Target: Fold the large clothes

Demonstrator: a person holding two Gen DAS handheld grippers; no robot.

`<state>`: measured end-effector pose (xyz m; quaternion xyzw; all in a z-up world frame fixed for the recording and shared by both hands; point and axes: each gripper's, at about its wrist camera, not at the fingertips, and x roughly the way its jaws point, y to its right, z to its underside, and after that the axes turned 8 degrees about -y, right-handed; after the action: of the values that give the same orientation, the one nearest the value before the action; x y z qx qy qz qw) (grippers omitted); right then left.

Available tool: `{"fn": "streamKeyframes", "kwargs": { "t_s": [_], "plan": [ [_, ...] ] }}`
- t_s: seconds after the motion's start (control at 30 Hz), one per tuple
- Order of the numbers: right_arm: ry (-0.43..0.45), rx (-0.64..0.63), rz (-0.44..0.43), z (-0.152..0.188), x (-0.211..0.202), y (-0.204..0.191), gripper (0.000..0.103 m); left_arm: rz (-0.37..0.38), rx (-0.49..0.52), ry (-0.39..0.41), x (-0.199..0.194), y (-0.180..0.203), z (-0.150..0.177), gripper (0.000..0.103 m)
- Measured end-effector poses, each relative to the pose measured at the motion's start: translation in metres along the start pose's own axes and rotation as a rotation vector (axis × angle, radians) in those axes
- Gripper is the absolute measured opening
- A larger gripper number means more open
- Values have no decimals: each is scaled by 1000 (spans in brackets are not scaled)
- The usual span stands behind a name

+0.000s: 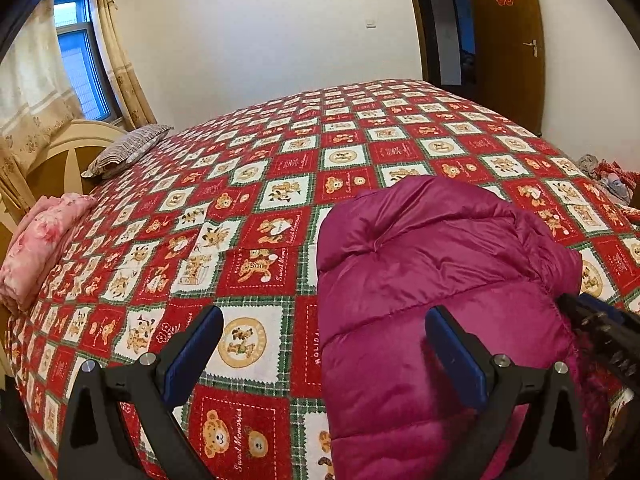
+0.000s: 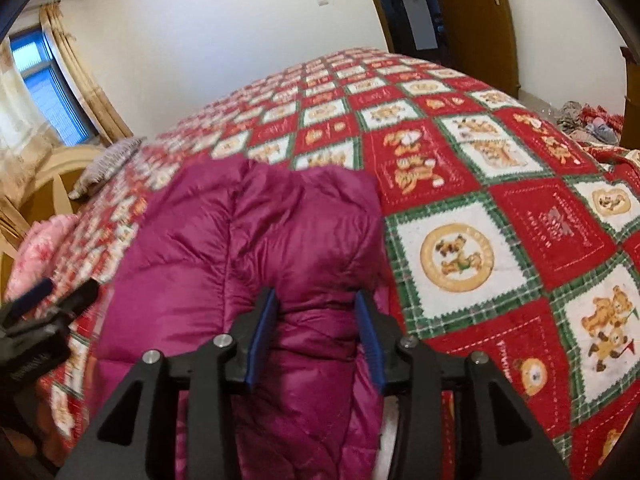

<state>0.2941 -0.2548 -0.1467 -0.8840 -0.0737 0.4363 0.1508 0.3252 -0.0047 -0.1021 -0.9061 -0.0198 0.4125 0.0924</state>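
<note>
Magenta down coat (image 1: 440, 280) lies bunched on the near part of the bed (image 1: 280, 152), on the red teddy-bear quilt, partly doubled over with a puffy ridge across its top. Left gripper (image 1: 324, 344) hangs above the coat's left edge with its jaws spread wide and nothing between them; one blue pad sits over the quilt, the other over the fabric. Right gripper (image 2: 316, 336) straddles a thick roll of the coat with its jaws set fairly narrow; the pads appear to touch the fabric, but whether they truly pinch it cannot be told.

Judging from this, the fold is underway and the coat still needs squaring. To do it well, the right gripper should take a full bite of the padded layers, since the shiny shell probably slips. The left should close on the matching edge, so both lift level and lay the half over evenly. A pink blanket (image 1: 44, 240) and pillow (image 1: 128, 148) lie well apart near the headboard.
</note>
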Motion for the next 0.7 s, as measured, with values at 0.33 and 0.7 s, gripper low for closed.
{"fn": "streamKeyframes", "kwargs": {
  "t_s": [0.33, 0.7],
  "plan": [
    [52, 48, -93, -4, -33, 19, 81, 276, -196, -18, 11, -57, 1, 102],
    [-28, 91, -198, -13, -7, 34, 96, 663, -560, -218, 74, -94, 23, 102]
  ]
}}
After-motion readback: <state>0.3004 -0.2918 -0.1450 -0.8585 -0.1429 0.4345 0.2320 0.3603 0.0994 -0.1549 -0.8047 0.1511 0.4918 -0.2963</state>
